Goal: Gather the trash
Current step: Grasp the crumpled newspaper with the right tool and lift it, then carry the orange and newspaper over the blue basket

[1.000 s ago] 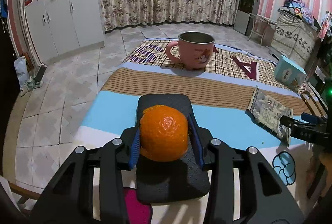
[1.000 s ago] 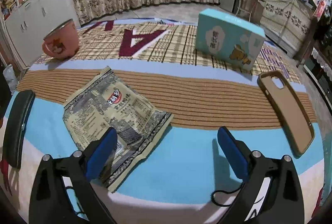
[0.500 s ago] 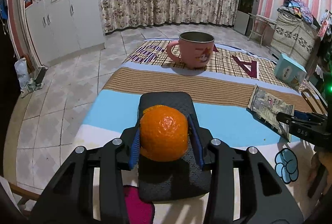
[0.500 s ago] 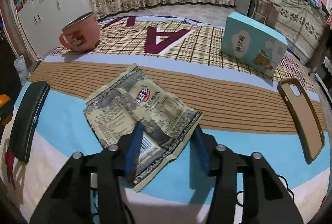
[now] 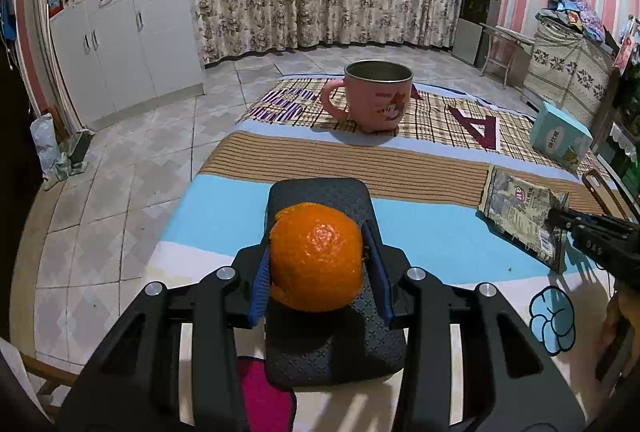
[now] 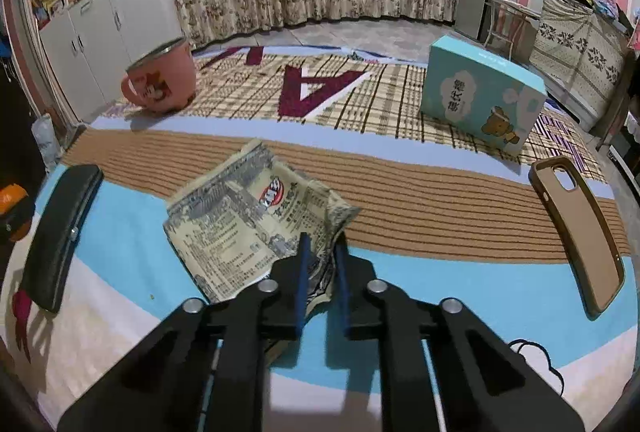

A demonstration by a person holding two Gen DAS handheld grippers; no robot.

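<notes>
My left gripper [image 5: 317, 250] is shut on an orange [image 5: 316, 268], held just above a black textured case [image 5: 320, 198]. In the right wrist view a printed snack wrapper [image 6: 240, 220] lies on the blue band of the tablecloth. My right gripper [image 6: 322, 246] is closing its jaws on the wrapper's near right corner, and the foil is crumpled and pinched between the blue pads. The left wrist view shows the same wrapper [image 5: 516, 202] at the right, with the right gripper's tip [image 5: 560, 216] on it.
A pink mug [image 6: 160, 80] stands far left on the plaid part of the cloth. A light blue box [image 6: 480, 100] sits far right, and a brown phone case [image 6: 576, 232] lies on the right. The table's left edge drops to a tiled floor [image 5: 132, 160].
The right gripper's jaws went from wide open to nearly closed around the wrapper's corner, which crumpled and lifted. The left gripper with the orange stayed still.
</notes>
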